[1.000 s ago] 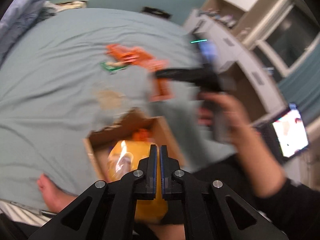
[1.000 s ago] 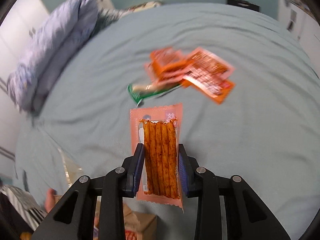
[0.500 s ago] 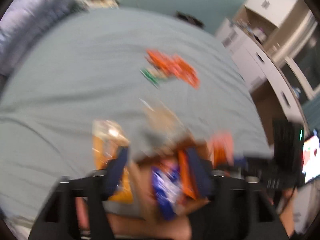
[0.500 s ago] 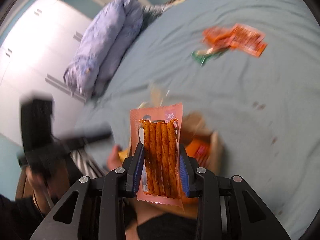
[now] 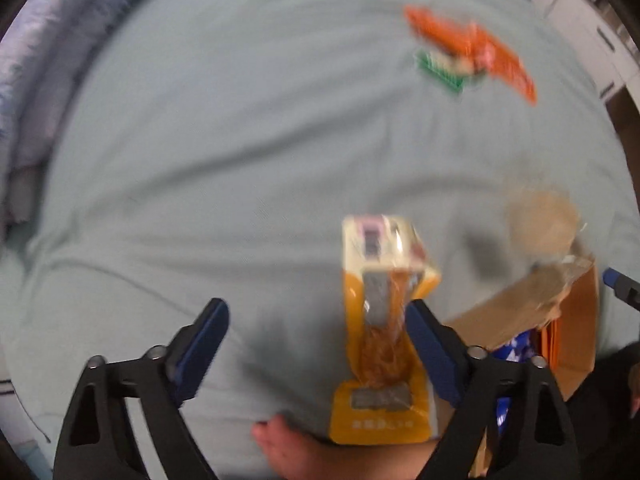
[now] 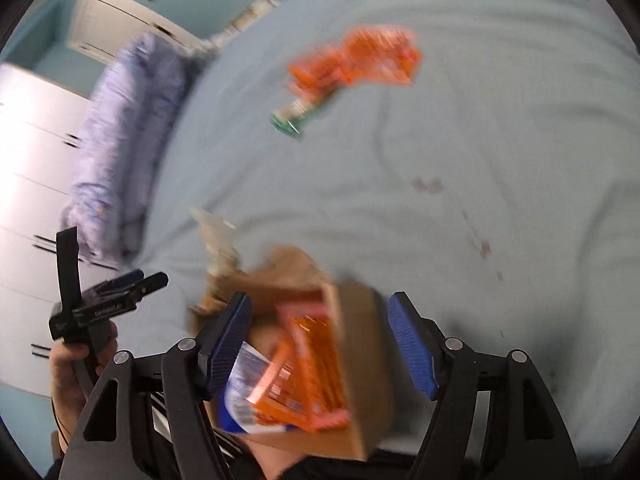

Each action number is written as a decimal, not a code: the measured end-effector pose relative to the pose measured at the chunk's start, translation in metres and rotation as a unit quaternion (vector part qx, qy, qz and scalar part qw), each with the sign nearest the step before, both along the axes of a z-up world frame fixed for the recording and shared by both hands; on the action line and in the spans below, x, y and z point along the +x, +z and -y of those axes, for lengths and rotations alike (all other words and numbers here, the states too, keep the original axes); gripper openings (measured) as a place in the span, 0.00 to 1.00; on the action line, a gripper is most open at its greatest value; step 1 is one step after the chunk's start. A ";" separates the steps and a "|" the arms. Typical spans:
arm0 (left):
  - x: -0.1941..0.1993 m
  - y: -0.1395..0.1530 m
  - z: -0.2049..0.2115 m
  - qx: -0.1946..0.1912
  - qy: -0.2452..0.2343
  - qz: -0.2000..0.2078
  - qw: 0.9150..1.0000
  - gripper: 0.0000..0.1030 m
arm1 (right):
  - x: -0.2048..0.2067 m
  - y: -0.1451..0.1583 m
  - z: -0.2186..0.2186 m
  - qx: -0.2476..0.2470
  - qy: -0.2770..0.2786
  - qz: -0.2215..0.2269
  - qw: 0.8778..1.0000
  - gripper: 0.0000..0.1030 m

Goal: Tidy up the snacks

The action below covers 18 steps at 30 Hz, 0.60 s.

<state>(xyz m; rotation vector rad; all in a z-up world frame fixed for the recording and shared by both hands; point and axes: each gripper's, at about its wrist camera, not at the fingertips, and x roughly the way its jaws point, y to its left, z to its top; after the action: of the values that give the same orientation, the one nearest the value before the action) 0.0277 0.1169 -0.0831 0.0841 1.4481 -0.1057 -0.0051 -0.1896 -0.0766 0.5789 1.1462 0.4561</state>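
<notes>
With both jaws spreading wide, the right gripper (image 6: pixel 320 344) is hanging over the cardboard box (image 6: pixel 360 360) holding an orange snack packet (image 6: pixel 308 372), while the left gripper (image 5: pixel 316 344) is framing a yellow snack bag (image 5: pixel 380 340) at its 3 o'clock jaw on the bed (image 5: pixel 240 140).

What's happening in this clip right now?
A person with two handheld grippers is packing snacks from a pale blue bed sheet into a brown cardboard box. The right gripper hangs open over the box, where an orange packet of red snack sticks lies inside. The left gripper is open around a yellow snack packet beside the box. A blurred pile of orange and green packets waits farther up the bed.
</notes>
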 end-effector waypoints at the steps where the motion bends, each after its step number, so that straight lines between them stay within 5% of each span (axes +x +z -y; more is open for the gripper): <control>1: 0.000 -0.006 0.004 -0.002 -0.012 -0.013 1.000 0.85 | 0.003 -0.007 -0.006 -0.007 0.015 -0.017 1.000 0.68; 7: -0.003 -0.028 0.037 0.067 -0.100 -0.025 0.992 0.85 | 0.026 -0.007 -0.047 -0.107 0.084 -0.017 0.991 0.68; 9: 0.000 -0.034 0.033 0.055 -0.088 -0.037 0.994 0.85 | 0.037 -0.012 -0.060 -0.147 0.089 -0.021 0.985 0.68; 10: 0.004 -0.035 0.029 0.038 -0.075 -0.046 0.995 0.85 | 0.040 -0.013 -0.072 -0.158 0.084 -0.019 0.984 0.56; 11: 0.007 -0.036 0.025 0.031 -0.066 -0.053 0.996 0.85 | 0.042 -0.012 -0.073 -0.163 0.081 -0.012 0.983 0.28; 12: 0.009 -0.036 0.022 0.030 -0.060 -0.056 0.996 0.85 | 0.044 -0.011 -0.075 -0.164 0.085 -0.014 0.983 0.15; 18: 0.013 -0.029 0.007 0.041 -0.031 -0.036 0.998 0.85 | 0.040 -0.014 -0.072 -0.164 0.054 0.006 0.985 0.13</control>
<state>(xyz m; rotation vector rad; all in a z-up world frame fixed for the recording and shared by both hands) 0.0405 0.1104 -0.1119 0.1955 1.5214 -0.1010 0.0352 -0.1179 -0.0905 0.2271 1.2144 0.3520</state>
